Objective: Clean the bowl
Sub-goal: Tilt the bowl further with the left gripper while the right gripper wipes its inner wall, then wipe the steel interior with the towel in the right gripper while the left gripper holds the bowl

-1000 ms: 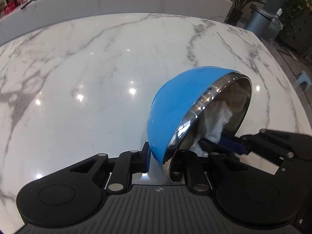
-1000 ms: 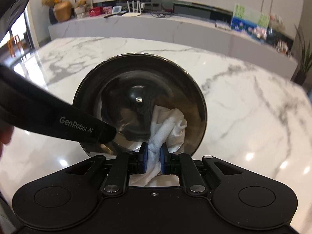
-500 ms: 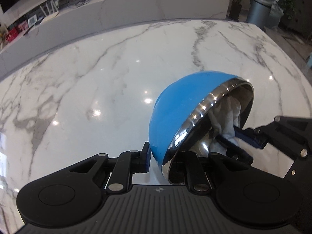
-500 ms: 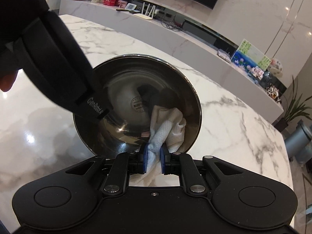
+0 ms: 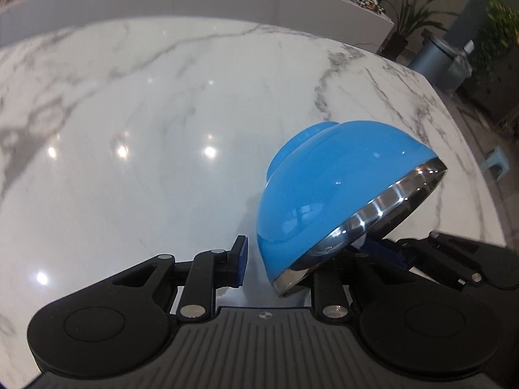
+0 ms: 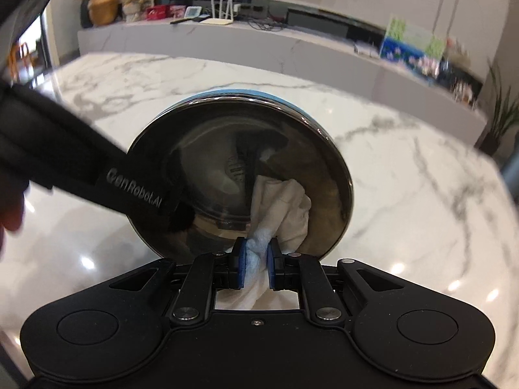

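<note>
Both tongs engaged: left tongs (image 5: 279, 265) grip the bowl (image 5: 337, 188) rim; right tongs (image 6: 256, 259) clench the cloth (image 6: 280, 204) inside. Wiping underway; next, sweep the unwiped wall.

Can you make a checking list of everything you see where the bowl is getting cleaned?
Surface: white marble table, shiny.
Job's things: blue bowl tilted, steel inside; white cloth inside it.
Clutter: nothing seen.
Grippers: left gripper jaws straddle the bowl's rim, grip unclear; right gripper jaws shut on the cloth.
Cables: wires on the back counter.
Surroundings: plant, grey bin.
</note>
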Demonstrator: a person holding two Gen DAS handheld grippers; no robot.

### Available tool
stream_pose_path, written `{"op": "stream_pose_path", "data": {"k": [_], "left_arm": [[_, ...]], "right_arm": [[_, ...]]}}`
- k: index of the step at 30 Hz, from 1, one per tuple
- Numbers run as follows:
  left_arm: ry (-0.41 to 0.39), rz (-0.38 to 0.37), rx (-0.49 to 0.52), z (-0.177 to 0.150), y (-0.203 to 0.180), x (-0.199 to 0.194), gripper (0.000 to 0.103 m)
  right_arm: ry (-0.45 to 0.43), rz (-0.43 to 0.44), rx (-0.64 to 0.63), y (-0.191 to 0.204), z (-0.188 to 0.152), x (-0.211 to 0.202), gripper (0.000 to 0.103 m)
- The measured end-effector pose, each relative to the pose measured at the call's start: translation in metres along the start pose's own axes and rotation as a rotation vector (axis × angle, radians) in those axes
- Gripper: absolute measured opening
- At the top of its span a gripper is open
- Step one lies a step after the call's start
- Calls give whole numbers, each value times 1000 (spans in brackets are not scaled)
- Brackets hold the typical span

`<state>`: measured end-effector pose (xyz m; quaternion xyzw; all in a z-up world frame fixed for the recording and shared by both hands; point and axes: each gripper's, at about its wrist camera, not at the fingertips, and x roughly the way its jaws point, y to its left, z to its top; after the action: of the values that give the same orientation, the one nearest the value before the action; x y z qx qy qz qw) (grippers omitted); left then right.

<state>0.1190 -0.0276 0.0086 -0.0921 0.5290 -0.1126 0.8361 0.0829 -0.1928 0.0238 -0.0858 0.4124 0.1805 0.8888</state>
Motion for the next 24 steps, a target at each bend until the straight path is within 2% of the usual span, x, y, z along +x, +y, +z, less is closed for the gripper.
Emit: {"op": "stream_pose_path", "data": {"k": [4, 9, 13, 15, 21, 24], "left_arm": [[4, -24, -31, -2, 3, 2, 19], [7, -5, 7, -2, -3, 1, 13], [6, 26, 54, -1, -9, -2, 13], [5, 44, 78, 0, -11, -3, 13], [-9, 143, 197, 1, -24, -9, 13], [-15, 169, 228, 2, -27, -11, 13]], "right_arm": [[5, 47, 87, -10, 1, 1, 11], [0, 38, 54, -5, 1, 1, 10], [-9, -7, -29, 8, -5, -2, 10], [-25, -62, -108, 18, -8, -4, 10], [-63, -172, -283, 36, -14, -6, 10], [-69, -192, -326, 41, -18, -6, 10]]}}
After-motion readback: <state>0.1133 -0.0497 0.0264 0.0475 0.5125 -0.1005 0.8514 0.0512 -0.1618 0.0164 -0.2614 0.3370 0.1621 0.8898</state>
